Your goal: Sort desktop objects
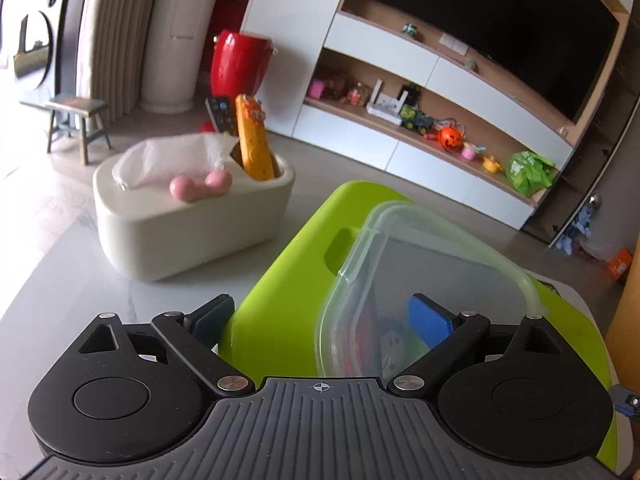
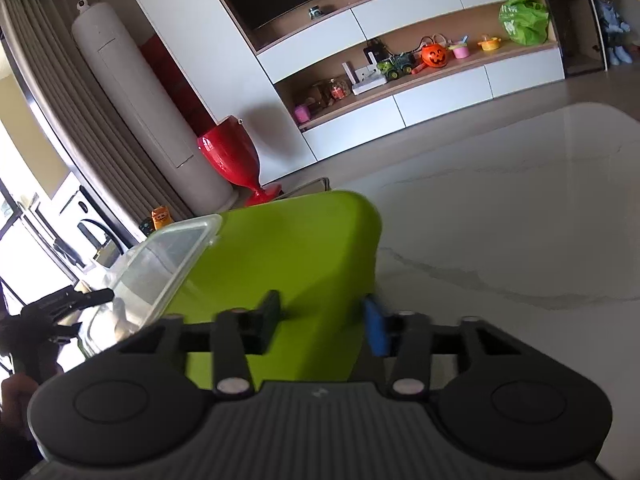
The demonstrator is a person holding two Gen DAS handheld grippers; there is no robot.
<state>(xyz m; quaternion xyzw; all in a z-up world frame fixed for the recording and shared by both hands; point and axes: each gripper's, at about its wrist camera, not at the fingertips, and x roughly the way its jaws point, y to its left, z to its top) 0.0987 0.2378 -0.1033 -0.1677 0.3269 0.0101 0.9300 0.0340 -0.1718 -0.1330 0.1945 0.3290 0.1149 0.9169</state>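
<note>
A lime-green plastic tray (image 1: 288,280) lies on the white marble table (image 1: 60,280). A clear lidded plastic box (image 1: 432,264) rests on it, with small colourful items showing blurred through its wall. My left gripper (image 1: 321,316) stands open and wide, one pad beside the tray's left edge and the other over the clear box, pressing on nothing. In the right wrist view the green tray (image 2: 288,256) fills the gap of my right gripper (image 2: 324,320), whose pads close on the tray's edge near a corner. The clear box (image 2: 168,256) sits at the tray's left side.
A cream tissue holder (image 1: 180,232) stands behind the tray at the left, with an orange remote (image 1: 252,140) and a black remote (image 1: 220,114) upright in its slot. A person's hand (image 2: 12,396) shows at the lower left. Bare tabletop (image 2: 500,220) stretches to the right.
</note>
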